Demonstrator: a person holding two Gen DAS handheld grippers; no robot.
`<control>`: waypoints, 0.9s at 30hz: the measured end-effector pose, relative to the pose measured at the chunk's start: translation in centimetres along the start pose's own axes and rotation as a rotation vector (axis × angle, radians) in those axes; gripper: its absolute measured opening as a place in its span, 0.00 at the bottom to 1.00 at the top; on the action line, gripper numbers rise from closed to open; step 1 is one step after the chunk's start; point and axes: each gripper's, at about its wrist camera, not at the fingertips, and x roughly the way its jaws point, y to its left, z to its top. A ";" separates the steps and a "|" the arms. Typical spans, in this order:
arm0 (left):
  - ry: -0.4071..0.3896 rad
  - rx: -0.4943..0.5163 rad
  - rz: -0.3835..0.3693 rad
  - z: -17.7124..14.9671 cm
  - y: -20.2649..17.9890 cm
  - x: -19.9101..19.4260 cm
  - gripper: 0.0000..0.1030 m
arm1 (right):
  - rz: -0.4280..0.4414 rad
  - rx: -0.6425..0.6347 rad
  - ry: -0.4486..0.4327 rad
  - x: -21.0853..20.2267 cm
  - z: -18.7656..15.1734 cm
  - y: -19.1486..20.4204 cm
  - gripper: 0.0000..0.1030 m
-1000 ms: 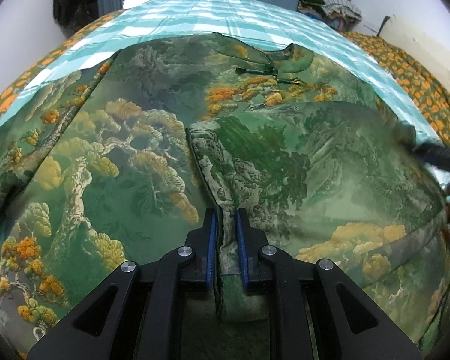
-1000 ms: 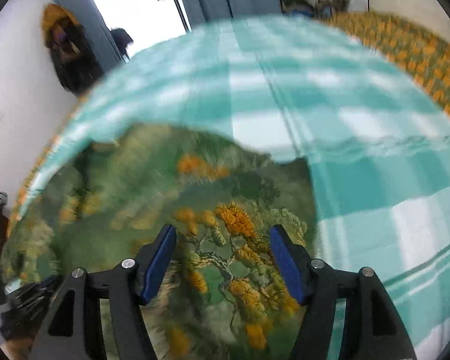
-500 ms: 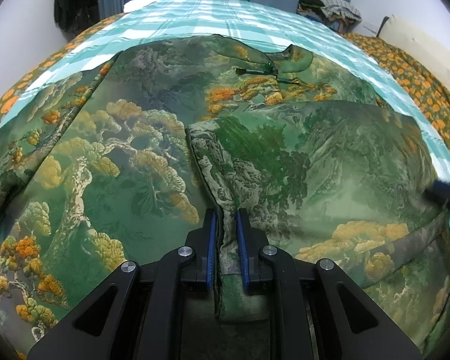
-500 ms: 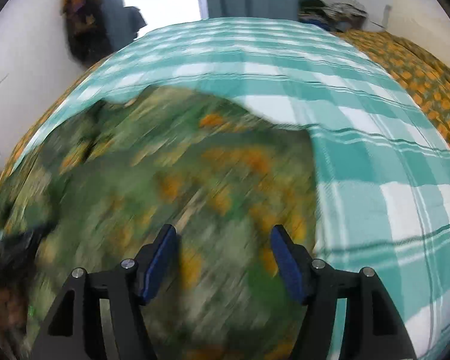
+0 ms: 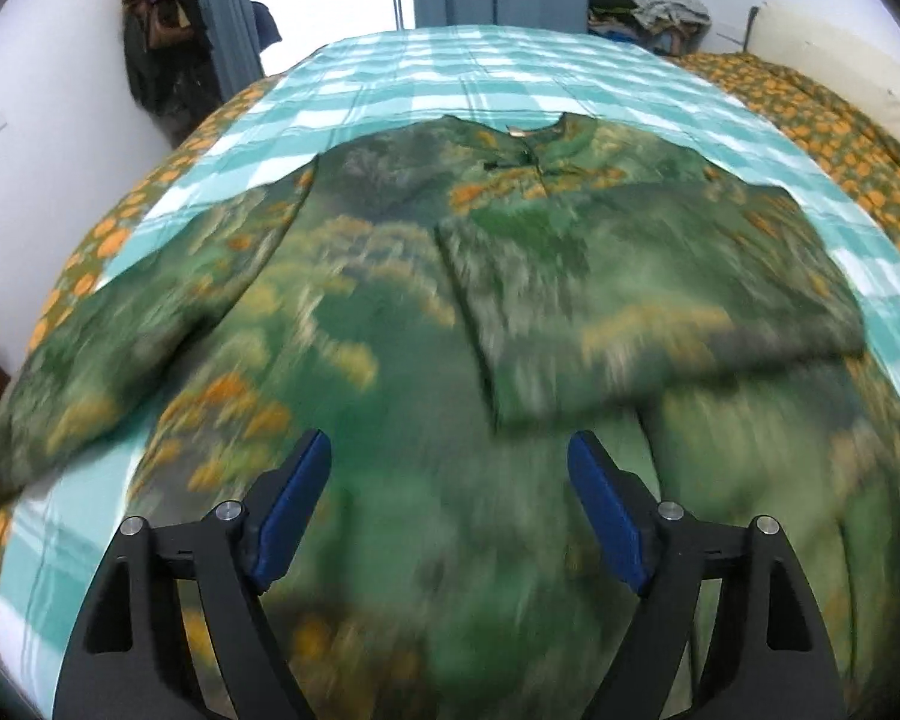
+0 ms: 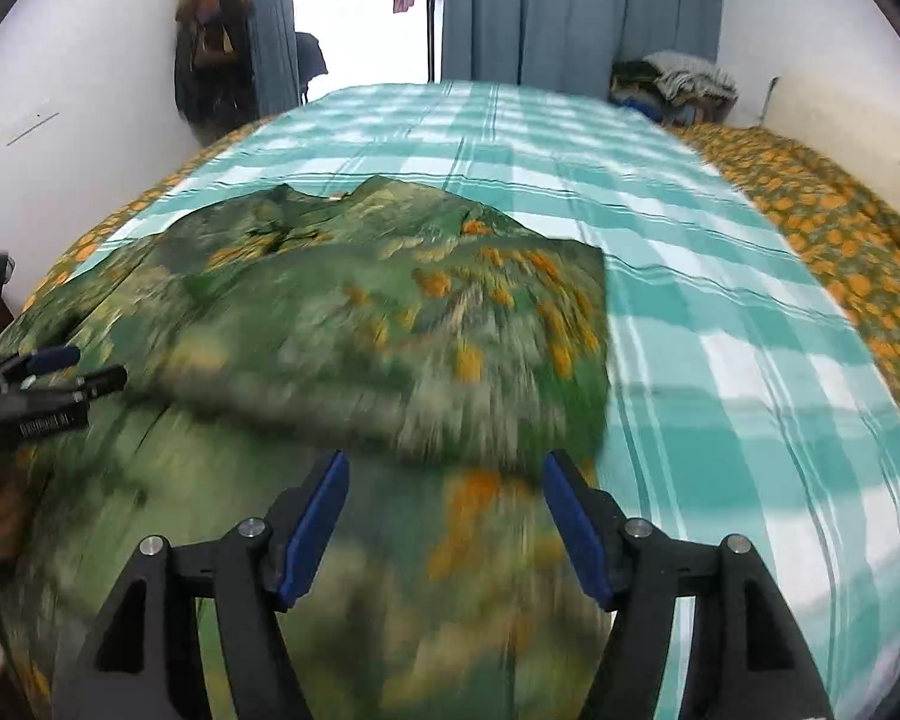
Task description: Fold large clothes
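Note:
A large green garment with a tree and orange-flower print lies spread on the bed, collar at the far end. Its right sleeve is folded across the chest; the left sleeve lies stretched out to the left. My left gripper is open and empty above the garment's lower middle. My right gripper is open and empty above the garment's right side, near the folded sleeve's edge. The left gripper also shows at the left edge of the right wrist view.
A teal checked sheet covers the bed, with an orange-flowered cover along its right and left sides. A pile of clothes sits at the far right corner. Hanging coats and curtains stand beyond the bed.
My left gripper has let go of the folded sleeve edge, opened and pulled back and up. My right gripper stayed open and also pulled back from the garment.

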 end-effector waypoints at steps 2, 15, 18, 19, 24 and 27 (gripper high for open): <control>0.003 -0.005 -0.003 -1.6 1.0 -2.0 0.82 | -0.010 0.011 -0.001 -1.2 -2.4 0.7 0.67; -0.017 -0.121 0.057 -7.6 6.9 -9.1 0.91 | -0.001 -0.040 -0.091 -5.8 -6.4 5.1 0.76; -0.027 -0.142 0.083 -8.1 8.1 -9.7 0.92 | -0.005 -0.068 -0.099 -5.8 -6.7 6.0 0.76; -0.024 -0.156 0.090 -8.1 8.6 -9.7 0.92 | -0.003 -0.073 -0.099 -5.8 -6.8 6.3 0.76; -0.011 -0.212 0.096 -8.8 10.0 -9.6 0.92 | 0.004 -0.084 -0.107 -5.6 -7.0 7.1 0.76; -0.003 -0.219 0.105 -9.1 10.2 -9.4 0.92 | 0.010 -0.091 -0.105 -5.4 -7.2 7.3 0.76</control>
